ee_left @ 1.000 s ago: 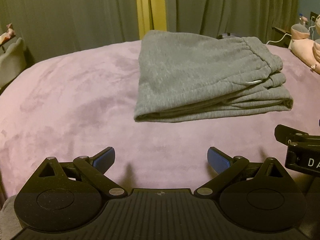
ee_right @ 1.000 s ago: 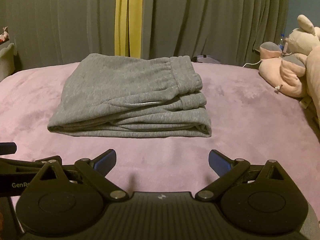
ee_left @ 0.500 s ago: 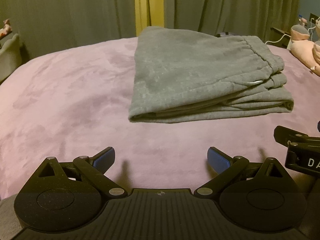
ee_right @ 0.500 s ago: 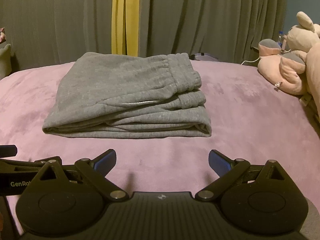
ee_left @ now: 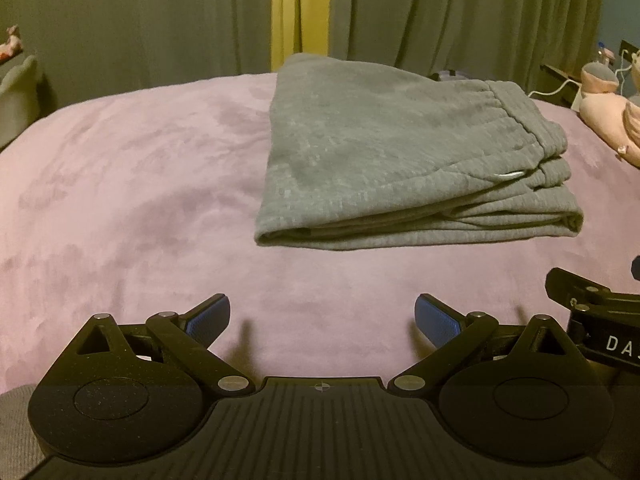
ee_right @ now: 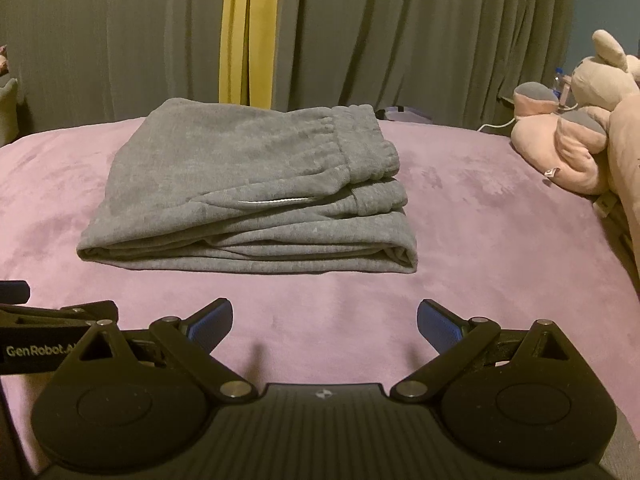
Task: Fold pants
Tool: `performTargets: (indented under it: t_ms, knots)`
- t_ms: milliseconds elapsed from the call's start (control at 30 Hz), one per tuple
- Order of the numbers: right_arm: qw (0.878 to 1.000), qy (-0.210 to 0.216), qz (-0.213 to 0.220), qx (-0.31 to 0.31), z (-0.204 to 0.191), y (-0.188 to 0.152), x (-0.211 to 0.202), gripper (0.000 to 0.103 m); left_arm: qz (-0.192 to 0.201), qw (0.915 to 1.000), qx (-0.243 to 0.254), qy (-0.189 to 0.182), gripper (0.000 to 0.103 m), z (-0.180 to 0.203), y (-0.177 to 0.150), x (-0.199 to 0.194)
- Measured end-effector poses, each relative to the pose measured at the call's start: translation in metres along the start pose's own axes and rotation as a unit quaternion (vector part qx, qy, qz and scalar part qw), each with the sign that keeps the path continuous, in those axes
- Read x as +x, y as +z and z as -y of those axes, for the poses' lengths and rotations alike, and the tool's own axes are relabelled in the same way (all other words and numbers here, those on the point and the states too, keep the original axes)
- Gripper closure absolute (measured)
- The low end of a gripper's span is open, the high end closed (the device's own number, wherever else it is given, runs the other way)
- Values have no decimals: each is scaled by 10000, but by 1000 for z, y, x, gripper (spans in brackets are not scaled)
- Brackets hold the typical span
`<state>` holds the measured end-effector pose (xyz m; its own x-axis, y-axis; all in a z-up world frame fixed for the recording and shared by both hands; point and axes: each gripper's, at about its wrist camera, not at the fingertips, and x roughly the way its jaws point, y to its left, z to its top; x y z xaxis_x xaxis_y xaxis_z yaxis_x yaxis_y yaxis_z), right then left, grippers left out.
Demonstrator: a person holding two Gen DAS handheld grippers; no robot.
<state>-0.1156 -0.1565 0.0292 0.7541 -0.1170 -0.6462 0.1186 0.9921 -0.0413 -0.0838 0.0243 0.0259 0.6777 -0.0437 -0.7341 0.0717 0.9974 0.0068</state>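
Grey sweatpants (ee_left: 400, 152) lie folded in a compact stack on the purple bedspread (ee_left: 128, 184), waistband on the right side. They also show in the right wrist view (ee_right: 256, 188). My left gripper (ee_left: 322, 320) is open and empty, hovering above the bed in front of the stack, apart from it. My right gripper (ee_right: 325, 322) is open and empty, also in front of the stack. Each gripper's body shows at the edge of the other's view.
Pink plush toys (ee_right: 580, 140) lie at the bed's right edge. Grey curtains with a yellow strip (ee_right: 244, 32) hang behind the bed. A pillow (ee_left: 16, 100) sits at the far left. Bare bedspread (ee_right: 500, 240) surrounds the pants.
Both grippers have stayed open and shifted only slightly; the view of the pants has barely changed. The pants have not moved.
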Motion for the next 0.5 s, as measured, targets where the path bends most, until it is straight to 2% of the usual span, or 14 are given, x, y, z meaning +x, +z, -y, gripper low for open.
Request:
performTargets:
  t_ms: [500]
  knots:
    - [10000,-13,-49,-62,-1,-2,1,4,-57,9999,-91,-7,1,-4,-1,1]
